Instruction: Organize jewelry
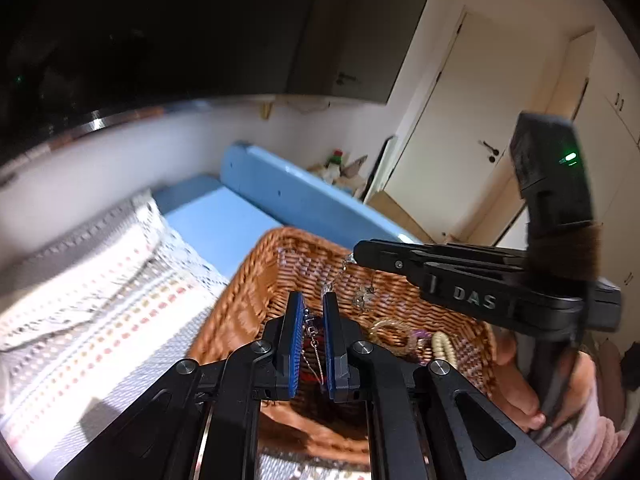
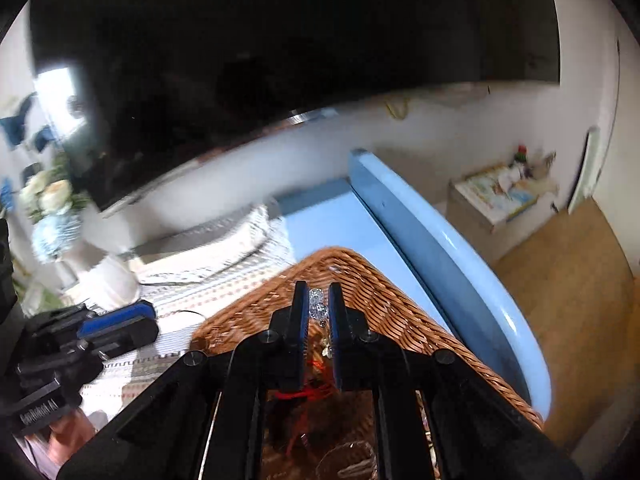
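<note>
A brown wicker basket [image 1: 256,280] holds jewelry: a silver chain necklace [image 1: 314,344], a gold bangle [image 1: 390,334] and a cream bead bracelet [image 1: 442,346]. My left gripper [image 1: 313,300] hovers over the basket with its blue pads [image 1: 294,320] a small gap apart; the chain shows between them, and I cannot tell if they touch it. My right gripper [image 1: 354,256] reaches in from the right, and a thin chain with a pendant [image 1: 362,294] hangs from its tip. In the right wrist view the right gripper [image 2: 318,304] stands over the basket [image 2: 384,304] with a sparkling silver piece [image 2: 318,305] between its fingers.
The basket sits on a patterned crocheted cloth [image 1: 100,280] over a light blue table [image 1: 224,220] with a raised blue edge [image 2: 440,248]. A white vase with flowers [image 2: 52,208] stands at left. A dark screen hangs above. Wooden floor [image 2: 572,280] lies to the right.
</note>
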A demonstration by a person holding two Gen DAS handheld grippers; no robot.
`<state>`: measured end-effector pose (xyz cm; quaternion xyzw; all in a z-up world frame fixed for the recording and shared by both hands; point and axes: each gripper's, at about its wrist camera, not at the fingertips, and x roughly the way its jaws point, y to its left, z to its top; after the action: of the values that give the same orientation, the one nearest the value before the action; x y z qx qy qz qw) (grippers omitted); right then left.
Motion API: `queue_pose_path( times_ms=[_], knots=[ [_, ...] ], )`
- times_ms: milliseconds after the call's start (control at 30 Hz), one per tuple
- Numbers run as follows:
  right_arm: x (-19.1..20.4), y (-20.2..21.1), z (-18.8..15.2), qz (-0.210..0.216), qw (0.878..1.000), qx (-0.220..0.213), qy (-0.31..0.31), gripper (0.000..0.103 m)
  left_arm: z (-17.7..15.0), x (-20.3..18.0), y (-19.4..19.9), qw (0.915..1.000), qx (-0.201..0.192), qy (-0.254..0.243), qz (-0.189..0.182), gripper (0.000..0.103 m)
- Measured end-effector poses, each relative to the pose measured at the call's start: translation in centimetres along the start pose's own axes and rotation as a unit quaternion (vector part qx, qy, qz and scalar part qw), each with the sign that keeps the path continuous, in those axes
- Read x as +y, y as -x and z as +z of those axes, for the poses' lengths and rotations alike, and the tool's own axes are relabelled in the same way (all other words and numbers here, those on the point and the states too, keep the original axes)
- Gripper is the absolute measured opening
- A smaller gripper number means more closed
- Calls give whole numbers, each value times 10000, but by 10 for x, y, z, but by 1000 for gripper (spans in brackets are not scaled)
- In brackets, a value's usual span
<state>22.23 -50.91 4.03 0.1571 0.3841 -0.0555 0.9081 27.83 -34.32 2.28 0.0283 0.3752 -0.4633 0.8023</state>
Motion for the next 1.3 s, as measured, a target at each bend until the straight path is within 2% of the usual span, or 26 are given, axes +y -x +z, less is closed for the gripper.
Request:
queue_pose_path(
  times_ms=[133,233,267,300,367,433,500,667,733,833,1000,1133,1300],
  knots=[
    [-6,-20,-6,29,9997,249,-17,11,-6,1,-18,9994,84,-94,323,9],
    [-7,-26,-9,43,9994,342,-57,12,-10,-2,-17,9991,130,-133,386,12],
    [-8,-26,-11,47,9993,355,-81,13,-11,-3,-13,9985,197,-162,476,23],
    [-9,-25,-13,73,9993,361,-108,15,-12,-5,-11,9980,249,-198,553,40],
    [-8,-22,-15,143,9992,344,-158,24,-17,-10,2,9974,129,-217,677,49],
    [-6,-11,-18,187,9994,248,-179,45,-22,-17,18,9973,-1,-250,687,49],
    [-4,0,-22,211,9995,175,-177,54,-26,-26,38,9973,-117,-276,664,49],
    [12,51,-40,214,9996,-142,-73,64,-45,-57,94,9957,-496,-444,642,50],
    [21,76,-51,161,9993,-322,-41,69,-55,-67,112,9941,-594,-457,784,50],
    [34,106,-69,79,9986,-532,-7,74,-75,-77,130,9861,-678,-429,1454,50],
    [44,128,-107,-390,9971,-647,-112,75,-120,-70,141,9736,-917,-290,2070,57],
    [40,129,-139,-652,9957,-590,-288,75,-138,-57,124,9764,-727,-192,2026,57],
    [34,119,-168,-818,9950,-384,-426,75,-141,-54,117,9760,-641,-248,2066,57]
  ],
)
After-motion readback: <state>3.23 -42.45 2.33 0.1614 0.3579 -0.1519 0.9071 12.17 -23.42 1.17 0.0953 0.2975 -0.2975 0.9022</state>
